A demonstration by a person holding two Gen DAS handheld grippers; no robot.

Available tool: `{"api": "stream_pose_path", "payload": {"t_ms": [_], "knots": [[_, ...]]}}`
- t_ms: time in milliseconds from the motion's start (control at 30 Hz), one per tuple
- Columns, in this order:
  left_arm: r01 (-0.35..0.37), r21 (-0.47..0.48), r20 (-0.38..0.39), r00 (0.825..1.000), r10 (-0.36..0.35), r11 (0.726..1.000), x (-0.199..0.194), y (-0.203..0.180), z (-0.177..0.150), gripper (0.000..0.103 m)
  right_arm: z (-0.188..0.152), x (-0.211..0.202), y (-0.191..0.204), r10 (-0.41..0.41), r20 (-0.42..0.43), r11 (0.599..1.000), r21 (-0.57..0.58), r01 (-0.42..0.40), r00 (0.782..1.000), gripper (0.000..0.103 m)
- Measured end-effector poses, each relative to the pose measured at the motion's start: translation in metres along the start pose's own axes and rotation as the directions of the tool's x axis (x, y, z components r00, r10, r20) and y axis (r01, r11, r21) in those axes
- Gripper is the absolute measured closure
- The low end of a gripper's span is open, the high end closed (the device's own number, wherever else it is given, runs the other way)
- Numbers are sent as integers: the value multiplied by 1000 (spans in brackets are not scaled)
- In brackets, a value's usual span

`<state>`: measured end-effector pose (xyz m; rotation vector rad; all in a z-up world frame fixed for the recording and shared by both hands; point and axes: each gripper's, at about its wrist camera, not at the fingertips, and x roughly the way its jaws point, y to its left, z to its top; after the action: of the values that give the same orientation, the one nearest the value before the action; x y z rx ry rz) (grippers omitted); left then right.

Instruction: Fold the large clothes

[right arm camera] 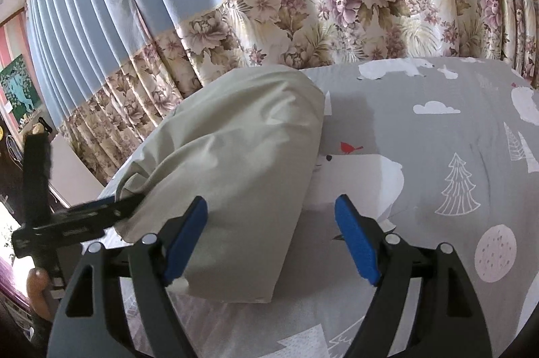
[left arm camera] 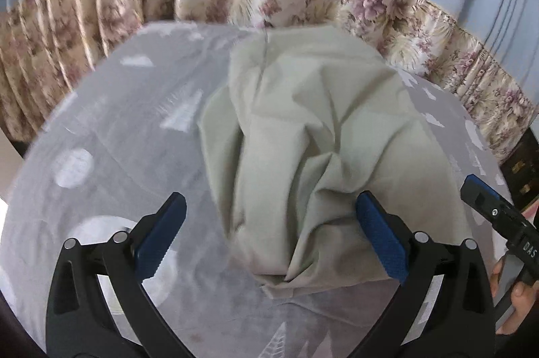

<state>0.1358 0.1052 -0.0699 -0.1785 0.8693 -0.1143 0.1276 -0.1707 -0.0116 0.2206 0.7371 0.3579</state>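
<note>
Left gripper (left arm camera: pixel 269 233): blue-padded jaws spread wide, nothing between the pads; the right-hand pad overlaps the edge of the pale green garment (left arm camera: pixel 303 135) in this view, contact not determinable. Right gripper (right arm camera: pixel 271 236): jaws likewise spread wide, holding nothing; its left pad sits against or just before the garment's near end, contact not determinable. In the left wrist view, the right gripper's finger enters at 4 o'clock, with part of the holder's hand (left arm camera: pixel 518 294) at the frame edge. In the right wrist view, the left gripper appears at 9 o'clock with its tip at the garment's left edge. The garment (right arm camera: pixel 242 156) lies bunched and creased on the grey bedspread (right arm camera: pixel 438 129), which is printed with white trees, clouds and bears. A blue curtain with a floral lower band (right arm camera: pixel 337 11) hangs behind the bed, from 9 to 3 o'clock.
</note>
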Motion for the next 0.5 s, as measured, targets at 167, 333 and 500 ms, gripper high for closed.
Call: {"api": "stream_pose_path", "payload": {"t_ms": [167,333,500], "knots": [[79,-59,-99,992,-85,995,31,7,-15,3,0,-1,0,-16,-11,1000,-20,16,1000,24],[58,-14,-90,994,-59,998,32,1,-20,3,0,3,0,5,-35,1000,-9,-6,999,24],[23,54,4,1000,-23,998,14,1,-13,3,2,3,3,4,-21,999,-35,-4,1000,24]]}}
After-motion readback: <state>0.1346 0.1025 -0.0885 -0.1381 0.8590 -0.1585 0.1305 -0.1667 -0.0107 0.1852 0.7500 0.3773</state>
